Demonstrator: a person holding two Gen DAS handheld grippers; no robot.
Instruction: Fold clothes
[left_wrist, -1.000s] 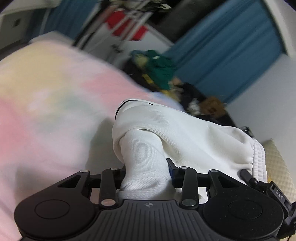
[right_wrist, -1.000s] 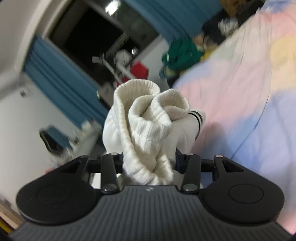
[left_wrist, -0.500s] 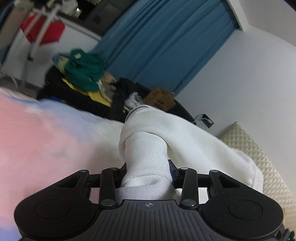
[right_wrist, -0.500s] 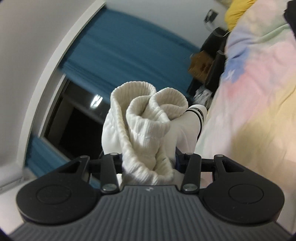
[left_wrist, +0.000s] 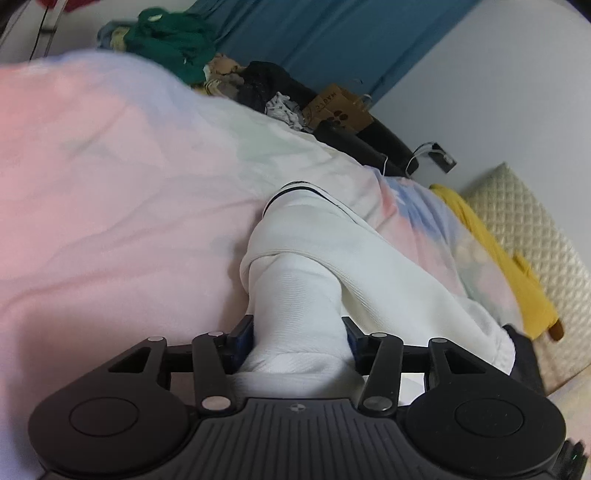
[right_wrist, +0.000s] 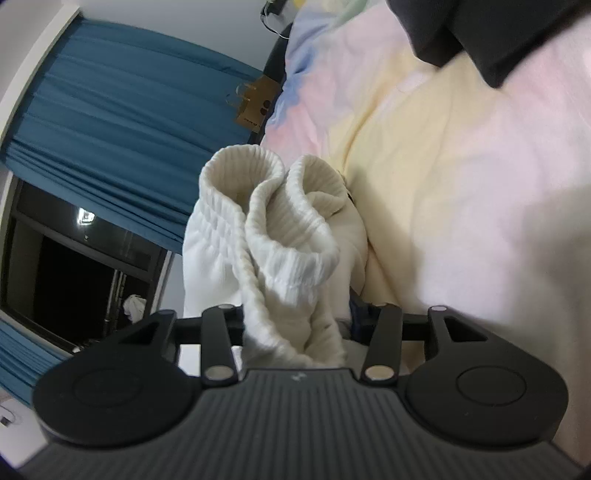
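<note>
Left wrist view: the left gripper (left_wrist: 297, 341) points out low over the pastel bedsheet (left_wrist: 110, 206), its jaws pinched on a bunched fold of the white garment (left_wrist: 332, 266). The garment runs away from the jaws toward a black-striped edge and stretches off right. A yellow cloth (left_wrist: 491, 254) and quilted cushion (left_wrist: 532, 229) lie right; a clothes pile (left_wrist: 173, 44) sits beyond.

Right wrist view: the right gripper (right_wrist: 297, 317) is tilted, jaws clamped on the garment's ribbed waistband (right_wrist: 273, 221), which bunches upward beside the sheet. Blue curtain (right_wrist: 110, 110) behind.

A white cotton garment (left_wrist: 369, 273) with a thin black stripe is showing mid-frame; its cream ribbed waistband (right_wrist: 273, 206) too. The pastel pink, yellow and blue bedsheet (left_wrist: 110, 192) is filling the left; a blue curtain (right_wrist: 122, 122) upper left.
</note>
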